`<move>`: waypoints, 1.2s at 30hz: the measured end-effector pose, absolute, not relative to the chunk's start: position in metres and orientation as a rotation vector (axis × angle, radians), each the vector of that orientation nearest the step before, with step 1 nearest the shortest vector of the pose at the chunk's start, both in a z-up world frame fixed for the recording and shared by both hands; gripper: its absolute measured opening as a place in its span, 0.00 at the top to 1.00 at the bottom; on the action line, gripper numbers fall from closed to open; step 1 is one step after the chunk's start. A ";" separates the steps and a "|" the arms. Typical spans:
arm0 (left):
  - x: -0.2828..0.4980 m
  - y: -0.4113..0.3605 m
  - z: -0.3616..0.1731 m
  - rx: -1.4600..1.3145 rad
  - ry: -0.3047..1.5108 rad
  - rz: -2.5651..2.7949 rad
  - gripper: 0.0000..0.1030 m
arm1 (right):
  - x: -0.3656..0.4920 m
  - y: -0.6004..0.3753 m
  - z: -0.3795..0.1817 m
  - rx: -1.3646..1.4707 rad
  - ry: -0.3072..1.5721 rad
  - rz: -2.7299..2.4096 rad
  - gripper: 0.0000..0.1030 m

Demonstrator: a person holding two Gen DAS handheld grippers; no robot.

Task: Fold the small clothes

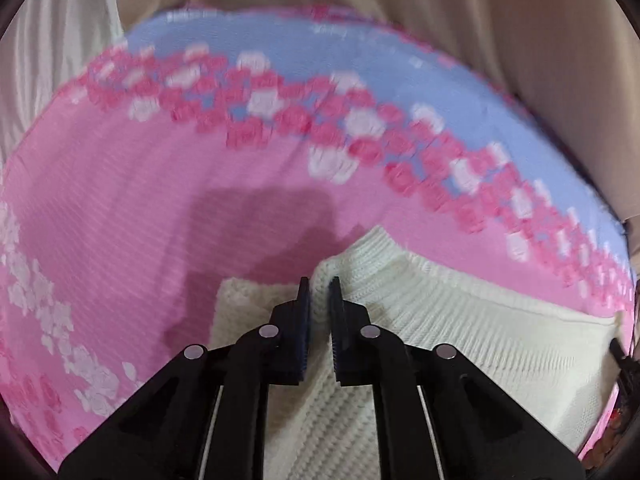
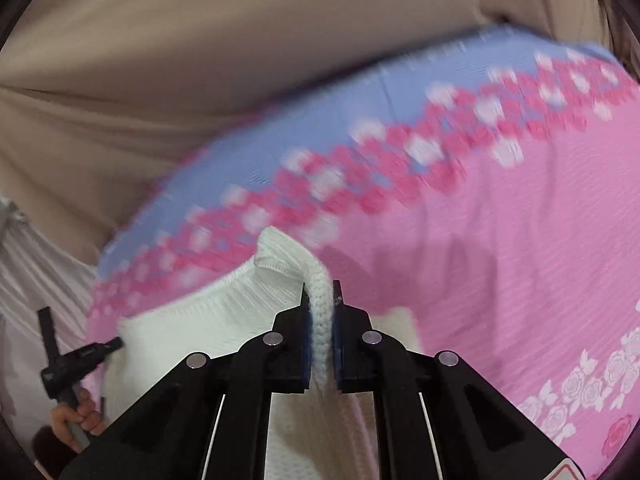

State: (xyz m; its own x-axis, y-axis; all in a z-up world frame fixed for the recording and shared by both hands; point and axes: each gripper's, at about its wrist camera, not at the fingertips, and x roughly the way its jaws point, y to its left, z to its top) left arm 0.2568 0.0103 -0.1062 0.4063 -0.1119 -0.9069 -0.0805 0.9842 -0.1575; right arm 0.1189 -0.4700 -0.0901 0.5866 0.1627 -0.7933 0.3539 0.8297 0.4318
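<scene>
A small white knit sweater (image 1: 460, 316) lies over a pink and blue flowered sheet (image 1: 120, 208). My left gripper (image 1: 319, 286) is shut on a fold of the sweater's knit edge. In the right wrist view my right gripper (image 2: 320, 292) is shut on a thick ribbed edge of the same sweater (image 2: 208, 320), held up off the sheet (image 2: 500, 240). The left gripper (image 2: 114, 345) shows at the far left of that view, at the sweater's other end, with the person's hand (image 2: 76, 416) on its handle. The views are blurred by motion.
Beige curtain-like fabric (image 1: 440, 8) hangs behind the bed; it also fills the top of the right wrist view (image 2: 200, 60). A pale pleated cloth (image 2: 36, 280) lies at the left beyond the sheet's edge.
</scene>
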 end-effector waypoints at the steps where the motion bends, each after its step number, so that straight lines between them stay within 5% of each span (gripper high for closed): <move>1: 0.255 0.009 -0.105 -0.164 1.121 -0.017 0.90 | 0.123 -0.472 -0.110 0.612 1.025 -0.126 0.94; 3: 0.251 0.007 -0.099 -0.148 1.127 -0.037 0.89 | 0.114 -0.472 -0.108 0.641 1.007 -0.122 0.94; 5: 0.237 0.015 -0.085 -0.196 1.120 -0.074 0.87 | 0.098 -0.472 -0.084 0.690 0.953 -0.125 0.82; 6: 0.222 0.024 -0.074 -0.215 1.097 -0.076 0.80 | 0.078 -0.469 -0.064 0.684 0.901 -0.129 0.81; 7: 0.204 0.033 -0.065 -0.230 1.082 -0.076 0.73 | 0.062 -0.466 -0.053 0.686 0.881 -0.122 0.72; 8: 0.183 0.044 -0.058 -0.251 1.074 -0.080 0.54 | 0.050 -0.465 -0.046 0.688 0.879 -0.122 0.49; 9: 0.168 0.053 -0.056 -0.265 1.072 -0.071 0.40 | 0.022 -0.459 -0.043 0.675 0.889 -0.132 0.40; 10: 0.140 0.066 -0.056 -0.295 1.078 -0.058 0.37 | 0.003 -0.457 -0.045 0.664 0.901 -0.142 0.35; 12: 0.101 0.082 -0.069 -0.358 1.133 -0.051 0.29 | -0.042 -0.448 -0.064 0.668 0.965 -0.154 0.33; 17: 0.046 0.103 -0.118 -0.591 1.242 0.027 0.28 | -0.097 -0.417 -0.124 0.817 1.068 -0.121 0.31; 19: 0.048 0.094 -0.111 -0.584 1.197 0.013 0.46 | -0.087 -0.406 -0.121 0.813 1.034 -0.082 0.38; 20: 0.056 0.090 -0.109 -0.588 1.209 -0.018 0.67 | -0.077 -0.403 -0.121 0.835 1.028 -0.067 0.67; 21: 0.061 0.088 -0.107 -0.584 1.221 -0.022 0.81 | -0.070 -0.403 -0.120 0.835 1.026 -0.063 0.87; 22: 0.065 0.088 -0.103 -0.578 1.228 -0.020 0.82 | -0.066 -0.406 -0.115 0.828 1.025 -0.079 0.90; 30: 0.010 0.118 -0.102 -0.548 1.317 -0.034 0.87 | -0.141 -0.440 -0.078 0.748 1.003 -0.193 0.94; 36: -0.020 0.109 -0.114 -0.499 1.349 -0.032 0.80 | -0.193 -0.437 -0.134 0.822 1.104 -0.233 0.91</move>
State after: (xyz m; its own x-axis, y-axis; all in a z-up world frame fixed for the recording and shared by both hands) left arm -0.0197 0.1092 -0.1139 0.2360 -0.3040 -0.9230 -0.2604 0.8953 -0.3615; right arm -0.1933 -0.4369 -0.1337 0.4604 0.2200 -0.8600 0.5494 0.6904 0.4706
